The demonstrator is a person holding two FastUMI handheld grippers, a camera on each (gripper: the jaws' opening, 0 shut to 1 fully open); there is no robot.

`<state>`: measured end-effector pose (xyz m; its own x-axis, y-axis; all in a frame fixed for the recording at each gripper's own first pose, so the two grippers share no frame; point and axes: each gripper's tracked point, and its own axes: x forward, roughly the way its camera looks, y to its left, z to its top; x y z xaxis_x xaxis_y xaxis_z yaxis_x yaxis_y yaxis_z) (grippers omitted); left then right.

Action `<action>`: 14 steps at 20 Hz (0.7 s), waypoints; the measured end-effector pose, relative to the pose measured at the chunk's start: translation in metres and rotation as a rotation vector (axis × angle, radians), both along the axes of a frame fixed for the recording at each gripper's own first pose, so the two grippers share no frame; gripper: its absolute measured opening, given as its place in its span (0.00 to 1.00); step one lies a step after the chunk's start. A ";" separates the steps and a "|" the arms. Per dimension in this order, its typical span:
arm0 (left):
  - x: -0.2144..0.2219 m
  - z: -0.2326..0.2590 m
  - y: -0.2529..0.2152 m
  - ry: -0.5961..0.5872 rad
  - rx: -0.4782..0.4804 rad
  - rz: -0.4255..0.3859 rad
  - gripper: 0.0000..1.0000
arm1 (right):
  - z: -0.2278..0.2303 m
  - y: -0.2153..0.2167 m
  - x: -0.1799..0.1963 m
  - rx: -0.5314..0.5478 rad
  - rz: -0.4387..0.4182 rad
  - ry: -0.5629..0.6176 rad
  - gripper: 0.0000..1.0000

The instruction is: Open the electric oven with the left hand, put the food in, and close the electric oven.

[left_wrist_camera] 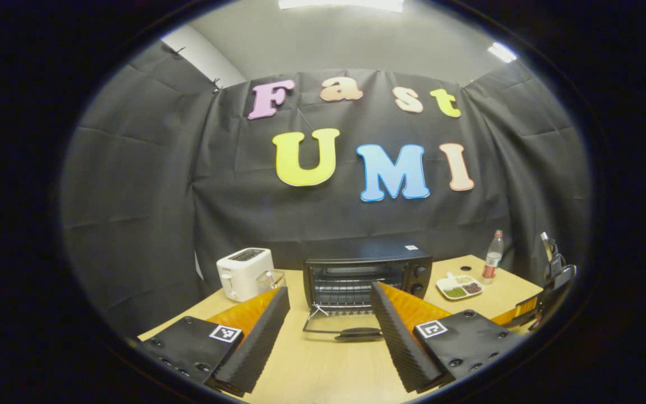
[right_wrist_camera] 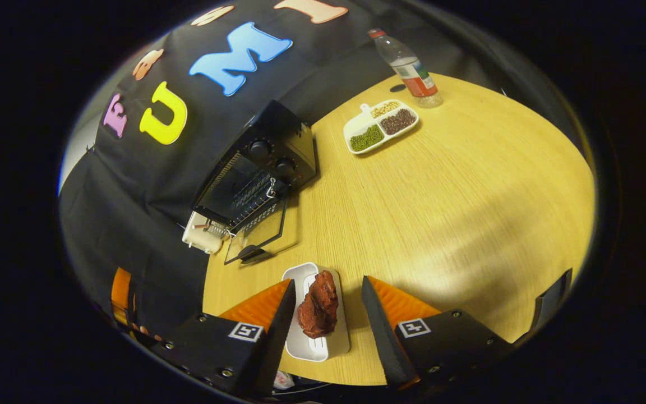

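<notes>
We see a pale wood-grain counter (right_wrist_camera: 441, 185) set against the booth's black cloth wall (left_wrist_camera: 149, 185), with a grey ceiling and a strip light at the top of the left gripper view. In that view the electric oven (left_wrist_camera: 368, 275) stands at centre against the wall, its glass door (left_wrist_camera: 342, 328) dropped flat onto the counter so the wire rack inside is visible. A white toaster (left_wrist_camera: 243, 272) sits at its left with a small clear container (left_wrist_camera: 271, 279) just beside it; to the right lie a divided white dish (left_wrist_camera: 460, 287) and a bottle (left_wrist_camera: 492, 255) with a red label. The left gripper (left_wrist_camera: 328, 336) hangs before the oven with its fingers spread wide and nothing between them. In the right gripper view the oven is at centre left, door down, and the divided dish at upper centre holds green, dark and pale grains in separate compartments, the bottle just beyond it. At lower centre a white rectangular tray (right_wrist_camera: 314, 314) rests on the counter with a reddish-brown piece of food (right_wrist_camera: 318, 306) on it. The right gripper (right_wrist_camera: 323, 320) straddles this tray, fingers parted, with a gap on each side of the food.
</notes>
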<state>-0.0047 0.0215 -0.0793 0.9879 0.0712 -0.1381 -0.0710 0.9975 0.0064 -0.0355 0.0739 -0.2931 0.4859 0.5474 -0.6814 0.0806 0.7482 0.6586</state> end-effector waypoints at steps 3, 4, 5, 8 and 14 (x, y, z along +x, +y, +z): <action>0.001 0.002 0.000 -0.005 0.002 0.001 0.97 | -0.002 0.015 -0.009 0.086 0.017 0.056 0.72; 0.003 0.003 0.000 -0.007 0.003 0.002 0.97 | 0.000 0.021 -0.012 0.122 0.026 0.072 0.72; 0.004 0.004 0.000 -0.011 0.002 0.002 0.97 | -0.003 0.022 -0.014 0.115 0.021 0.087 0.72; 0.005 0.000 -0.002 -0.003 -0.017 0.001 1.00 | 0.001 0.016 -0.012 0.122 -0.030 0.099 0.24; 0.011 -0.001 0.005 -0.009 -0.030 0.006 0.97 | 0.021 0.031 -0.001 0.120 0.007 0.025 0.07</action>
